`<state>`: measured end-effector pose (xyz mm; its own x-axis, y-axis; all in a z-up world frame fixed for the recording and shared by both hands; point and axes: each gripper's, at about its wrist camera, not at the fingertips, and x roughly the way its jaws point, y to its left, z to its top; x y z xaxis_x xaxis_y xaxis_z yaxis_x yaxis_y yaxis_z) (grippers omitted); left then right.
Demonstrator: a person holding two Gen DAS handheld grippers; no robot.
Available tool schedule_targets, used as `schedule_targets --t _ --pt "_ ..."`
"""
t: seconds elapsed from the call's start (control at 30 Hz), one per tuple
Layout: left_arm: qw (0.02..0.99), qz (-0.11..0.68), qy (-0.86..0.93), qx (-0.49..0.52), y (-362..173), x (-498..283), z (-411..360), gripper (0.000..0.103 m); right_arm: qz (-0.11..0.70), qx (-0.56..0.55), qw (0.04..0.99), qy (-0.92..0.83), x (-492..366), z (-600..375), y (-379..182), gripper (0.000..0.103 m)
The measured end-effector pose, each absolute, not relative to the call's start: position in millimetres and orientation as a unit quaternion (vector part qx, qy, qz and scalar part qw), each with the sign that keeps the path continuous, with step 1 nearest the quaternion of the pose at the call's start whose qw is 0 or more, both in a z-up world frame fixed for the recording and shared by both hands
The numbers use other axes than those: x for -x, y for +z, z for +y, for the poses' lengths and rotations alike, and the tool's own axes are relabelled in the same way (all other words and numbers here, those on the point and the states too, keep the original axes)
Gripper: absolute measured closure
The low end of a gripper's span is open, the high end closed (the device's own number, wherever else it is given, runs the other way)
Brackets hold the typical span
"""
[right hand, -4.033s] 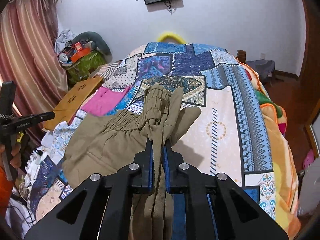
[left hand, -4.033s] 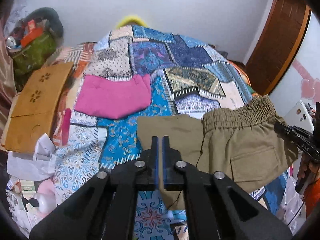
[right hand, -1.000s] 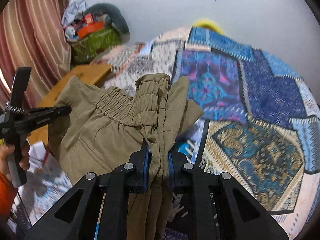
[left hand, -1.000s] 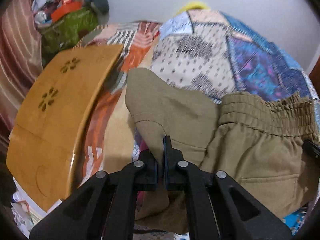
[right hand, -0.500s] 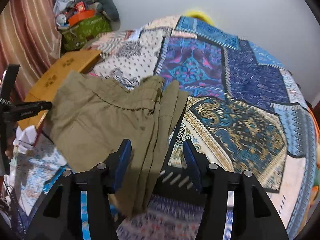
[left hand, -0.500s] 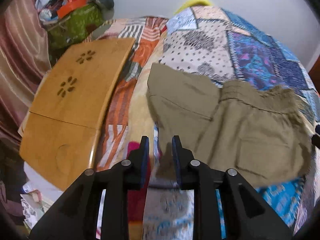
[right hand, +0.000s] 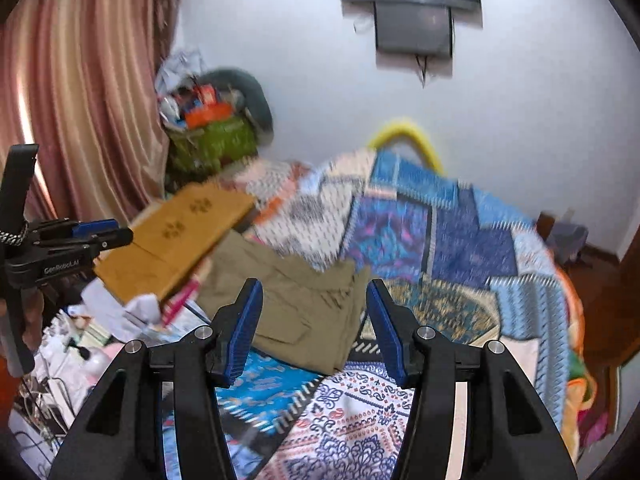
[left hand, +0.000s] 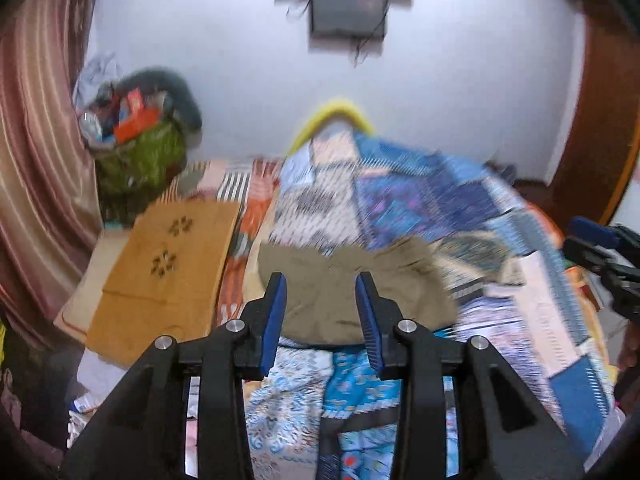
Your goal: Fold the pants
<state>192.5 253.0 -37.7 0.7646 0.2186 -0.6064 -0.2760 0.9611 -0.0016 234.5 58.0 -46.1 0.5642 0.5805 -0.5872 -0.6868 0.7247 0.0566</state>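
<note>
Olive pants (right hand: 298, 304) lie folded near the bed's (right hand: 460, 240) left edge; left gripper (left hand: 321, 306) fingers opening, empty; right gripper (right hand: 312, 320) fingers spread, empty.

Even, soft indoor light; white far wall (right hand: 320, 92) bright, no hard shadows. Motion blur smears the patchwork blue quilt (left hand: 420, 208). Fisheye bends edges; corners go black. Near black gripper fingers (left hand: 276, 312) sharp.
</note>
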Motion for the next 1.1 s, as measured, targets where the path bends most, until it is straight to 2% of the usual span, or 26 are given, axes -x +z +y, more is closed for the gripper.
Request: schedule_targets --t 0.2,0.5,0.57,0.6,0.63,0.7,0.77,0.8,0.83,0.9,0.97,1.0,1.1 --pt "0.966 0.224 0.129 0.022 16 -107 201 0.063 0.230 0.080 0.887 0.392 -174 38 0 0.053" --pt "0.982 0.135 0.135 0.010 27 -13 150 0.061 0.127 0.038 0.902 0.410 -78 0 21 0.053" --pt "0.984 0.125 0.126 0.012 27 0 143 0.057 0.114 0.029 0.903 0.414 -62 -5 20 0.053" --pt "0.985 0.120 0.124 0.013 26 5 139 0.051 0.111 0.023 0.903 0.415 -57 -6 19 0.053" --pt "0.986 0.116 0.122 0.013 25 8 137 0.039 0.107 0.019 0.903 0.416 -51 -7 18 0.053" --pt "0.987 0.112 0.117 0.014 23 13 134 0.026 0.099 0.019 0.905 0.414 -44 -9 18 0.053" --pt "0.987 0.108 0.114 0.021 21 17 134 0.019 0.098 0.019 0.905 0.413 -40 -10 19 0.040" --pt "0.987 0.108 0.114 0.024 20 19 134 0.015 0.096 0.016 0.907 0.410 -38 -11 19 0.028" --pt "0.987 0.106 0.117 0.026 19 20 134 0.011 0.090 0.012 0.910 0.405 -36 -12 20 0.021" --pt "0.987 0.102 0.125 0.024 19 23 132 0.006 0.083 0.010 0.915 0.396 -34 -12 21 0.018" --pt "0.987 0.098 0.128 0.020 18 25 131 0.003 0.084 0.011 0.916 0.391 -34 -12 21 0.010" --pt "0.987 0.096 0.129 0.018 18 26 130 0.002 0.083 0.010 0.916 0.392 -31 -14 21 0.000" --pt "0.987 0.092 0.131 0.016 17 27 129 0.001 0.076 0.010 0.919 0.386 -27 -15 20 0.000"
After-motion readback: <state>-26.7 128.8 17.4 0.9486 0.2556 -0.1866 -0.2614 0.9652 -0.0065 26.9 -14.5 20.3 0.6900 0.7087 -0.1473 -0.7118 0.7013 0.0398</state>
